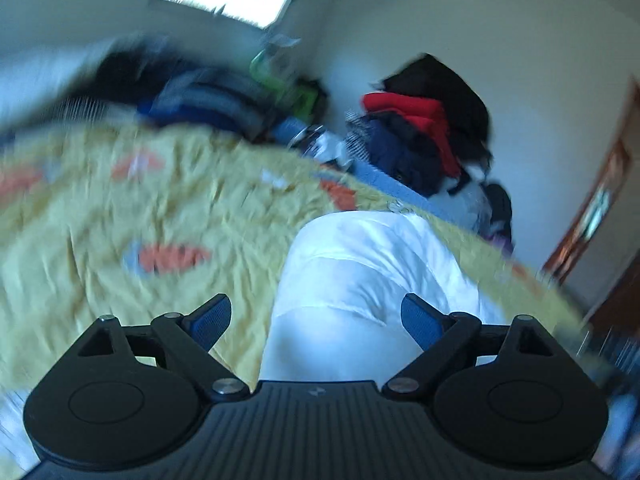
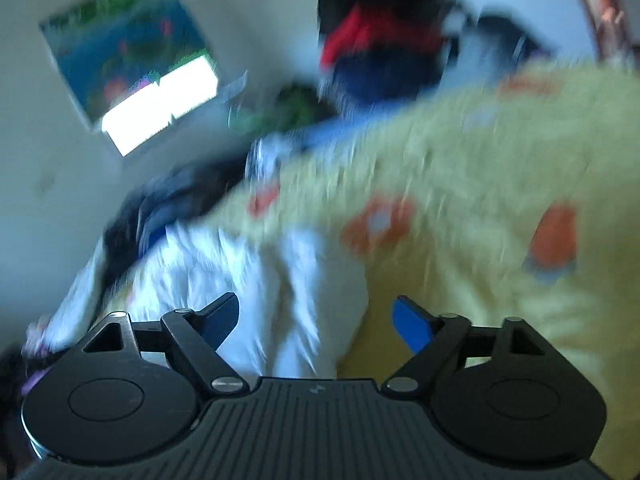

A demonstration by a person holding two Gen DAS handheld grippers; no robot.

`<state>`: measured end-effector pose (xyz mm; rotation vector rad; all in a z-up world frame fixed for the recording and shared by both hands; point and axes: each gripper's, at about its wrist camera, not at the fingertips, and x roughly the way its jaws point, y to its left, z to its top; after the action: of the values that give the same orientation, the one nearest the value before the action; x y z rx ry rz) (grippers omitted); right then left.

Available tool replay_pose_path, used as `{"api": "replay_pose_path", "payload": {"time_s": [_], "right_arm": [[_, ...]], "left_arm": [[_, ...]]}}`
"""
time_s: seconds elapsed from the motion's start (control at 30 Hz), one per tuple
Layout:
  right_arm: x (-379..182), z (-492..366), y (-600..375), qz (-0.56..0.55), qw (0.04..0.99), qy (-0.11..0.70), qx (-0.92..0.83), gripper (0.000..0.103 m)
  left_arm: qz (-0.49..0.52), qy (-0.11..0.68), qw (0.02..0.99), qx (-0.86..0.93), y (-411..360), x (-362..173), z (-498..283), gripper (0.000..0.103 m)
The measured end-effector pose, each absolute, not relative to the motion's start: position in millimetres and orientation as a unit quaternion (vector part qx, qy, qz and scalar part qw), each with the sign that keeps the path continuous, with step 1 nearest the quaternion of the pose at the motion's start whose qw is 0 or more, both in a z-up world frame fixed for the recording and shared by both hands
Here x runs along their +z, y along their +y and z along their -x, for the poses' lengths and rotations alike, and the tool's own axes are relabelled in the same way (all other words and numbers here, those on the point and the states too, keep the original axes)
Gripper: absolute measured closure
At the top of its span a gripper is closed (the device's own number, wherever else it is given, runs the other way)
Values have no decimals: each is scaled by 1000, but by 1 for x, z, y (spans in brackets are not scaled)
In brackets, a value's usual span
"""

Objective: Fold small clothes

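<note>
Yellow bedspread (image 1: 120, 208) with orange motifs fills both views, blurred; heap of dark, red and navy clothes (image 1: 424, 120) at 1 o'clock beyond its far edge in the left view. White garment (image 1: 372, 280) lies on the spread, dead centre to 6 o'clock, running under the left gripper (image 1: 316, 316). Left gripper's jaws spread apart over the cloth; right gripper (image 2: 316, 320) likewise apart, empty, white garment at 7 to 6 o'clock.

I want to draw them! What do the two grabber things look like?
Both look alike. The left gripper and right gripper are black plastic with a ribbed middle, two round discs, silver screws, and blue finger pads. No cables or sleeves show.
</note>
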<state>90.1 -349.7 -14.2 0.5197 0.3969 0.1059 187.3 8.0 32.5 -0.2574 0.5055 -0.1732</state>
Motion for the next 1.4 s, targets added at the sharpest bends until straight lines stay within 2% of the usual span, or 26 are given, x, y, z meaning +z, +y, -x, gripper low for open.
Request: {"api": "replay_pose_path", "payload": {"time_s": [0.1, 0.17, 0.23, 0.3, 0.37, 0.47, 0.53, 0.57, 0.6, 0.73, 0.87, 1.03, 1.1, 1.13, 1.23, 1.37, 1.4], "right_arm": [[-2, -105, -309, -252, 932, 211, 151, 14], [-8, -125, -284, -260, 916, 238, 194, 10], [-23, -141, -266, -256, 906, 280, 189, 11], [-45, -148, -257, -222, 913, 301, 165, 19], [-60, -146, -256, -190, 919, 298, 174, 23], [-68, -140, -266, -219, 910, 302, 178, 24], [-75, -150, -273, -233, 905, 307, 180, 31], [-77, -151, -276, -237, 904, 308, 179, 38], [-78, -149, -274, -241, 902, 309, 180, 39], [-71, -145, -282, -280, 894, 307, 169, 39], [-48, -109, -284, -276, 911, 269, 144, 23], [-36, -80, -287, -288, 913, 243, 159, 19], [-38, -80, -284, -292, 908, 249, 171, 12], [-40, -81, -283, -291, 906, 253, 173, 11], [-62, -95, -279, -292, 895, 291, 169, 12], [-93, -105, -287, -299, 886, 311, 170, 27], [-93, -104, -287, -302, 885, 312, 168, 27]], "left_arm": [[13, 230, 970, -84, -35, 30, -176, 10], [-28, 238, 966, -93, -55, 21, -176, 10], [-54, 257, 959, -103, -70, 7, -177, 10], [-77, 278, 952, -102, -78, -8, -178, 6], [-72, 289, 949, -100, -75, -17, -177, 2], [-68, 308, 944, -102, -74, -24, -179, 0], [-67, 310, 943, -101, -74, -29, -182, 0], [-65, 312, 943, -98, -74, -31, -183, 0], [-66, 313, 943, -96, -76, -31, -184, 0], [-62, 318, 941, -95, -73, -24, -182, 0], [-39, 320, 943, -78, -59, -8, -171, 0], [-29, 310, 947, -71, -54, 7, -154, 0], [-19, 308, 948, -82, -55, 9, -150, 0], [-17, 306, 948, -89, -58, 8, -148, 0], [-22, 328, 938, -110, -70, -7, -148, 0], [-51, 328, 938, -99, -79, -30, -151, 0], [-53, 330, 937, -98, -79, -31, -151, 0]]}}
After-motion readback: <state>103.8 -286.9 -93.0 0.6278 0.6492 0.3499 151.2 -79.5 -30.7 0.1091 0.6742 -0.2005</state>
